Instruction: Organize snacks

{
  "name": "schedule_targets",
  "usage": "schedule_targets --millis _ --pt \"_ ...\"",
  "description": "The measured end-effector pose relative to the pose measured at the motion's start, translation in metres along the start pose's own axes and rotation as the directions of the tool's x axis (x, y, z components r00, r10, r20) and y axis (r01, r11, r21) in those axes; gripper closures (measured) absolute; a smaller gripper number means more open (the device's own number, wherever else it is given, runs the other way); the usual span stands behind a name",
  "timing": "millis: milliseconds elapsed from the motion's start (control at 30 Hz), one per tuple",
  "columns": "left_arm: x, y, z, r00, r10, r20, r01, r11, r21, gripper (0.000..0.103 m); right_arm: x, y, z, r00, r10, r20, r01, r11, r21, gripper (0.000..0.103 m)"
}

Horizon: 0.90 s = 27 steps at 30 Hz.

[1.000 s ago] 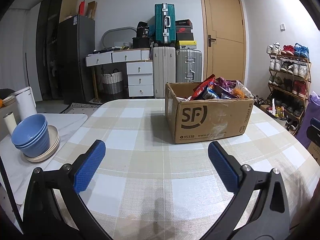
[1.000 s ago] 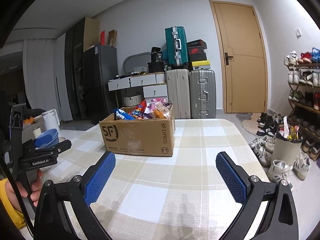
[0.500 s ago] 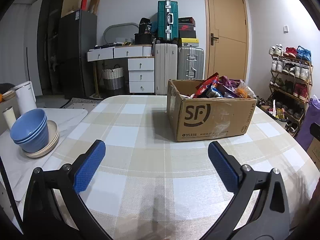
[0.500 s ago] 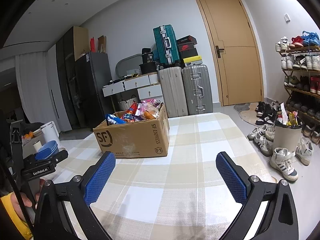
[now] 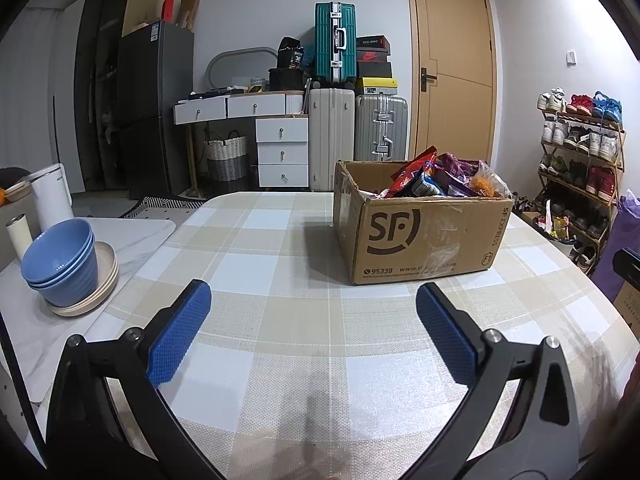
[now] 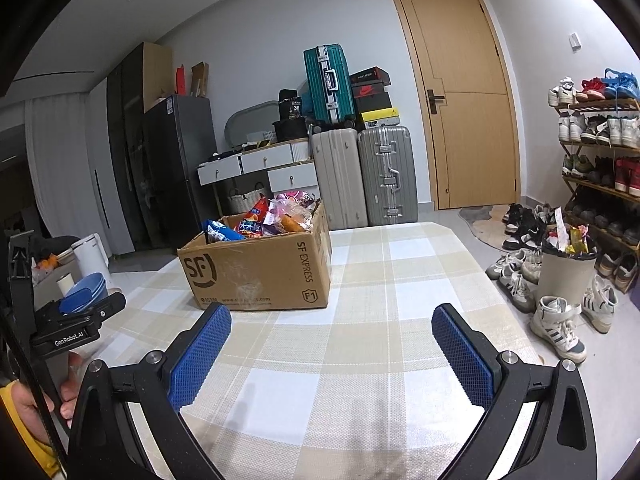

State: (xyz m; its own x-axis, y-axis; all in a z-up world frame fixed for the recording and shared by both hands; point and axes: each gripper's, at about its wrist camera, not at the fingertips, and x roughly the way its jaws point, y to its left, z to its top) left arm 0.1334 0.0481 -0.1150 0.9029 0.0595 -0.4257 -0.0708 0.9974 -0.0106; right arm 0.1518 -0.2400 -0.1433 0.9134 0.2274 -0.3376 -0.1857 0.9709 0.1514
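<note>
The cardboard box of snacks stands on the table, ahead and right of the left gripper; ahead and left of the right gripper. Both grippers hang empty, fingers apart; neither looks clearly nearer.

The checked tablecloth on the table lies bare ahead of the left hand-held gripper, whose blue pads stand wide apart with nothing between them. The one obstacle on the cloth is the SF Express cardboard box, ahead and slightly right — its open top is heaped with snack packets that rise above the rim. Left of the cloth, stacked blue bowls on cream plates and a white kettle crowd the white side surface. In the right wrist view, the right hand-held gripper also gapes over bare cloth; the box sits ahead-left, while the table's right half runs clear to its far edge.
</note>
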Motion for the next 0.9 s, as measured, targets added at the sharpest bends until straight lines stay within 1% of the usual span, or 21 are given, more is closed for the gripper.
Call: schedule_targets --millis 200,433,900 --pt "0.002 -0.0008 0.0001 1.0 0.008 0.0 -0.008 1.0 -0.003 0.001 0.0008 0.0047 -0.0006 1.0 -0.016 -0.01 0.015 0.999 -0.032 0.001" --pt "0.0025 -0.0015 -0.001 1.0 0.006 0.005 -0.006 1.0 0.004 0.001 0.0034 0.0095 -0.0005 1.0 -0.012 -0.017 0.011 0.998 -0.066 0.001" --pt "0.0076 -0.0003 -0.0037 1.0 0.011 -0.006 -0.011 1.0 -0.014 0.0 0.0019 0.0035 0.0008 1.0 -0.001 -0.008 0.001 1.0 -0.031 0.001"
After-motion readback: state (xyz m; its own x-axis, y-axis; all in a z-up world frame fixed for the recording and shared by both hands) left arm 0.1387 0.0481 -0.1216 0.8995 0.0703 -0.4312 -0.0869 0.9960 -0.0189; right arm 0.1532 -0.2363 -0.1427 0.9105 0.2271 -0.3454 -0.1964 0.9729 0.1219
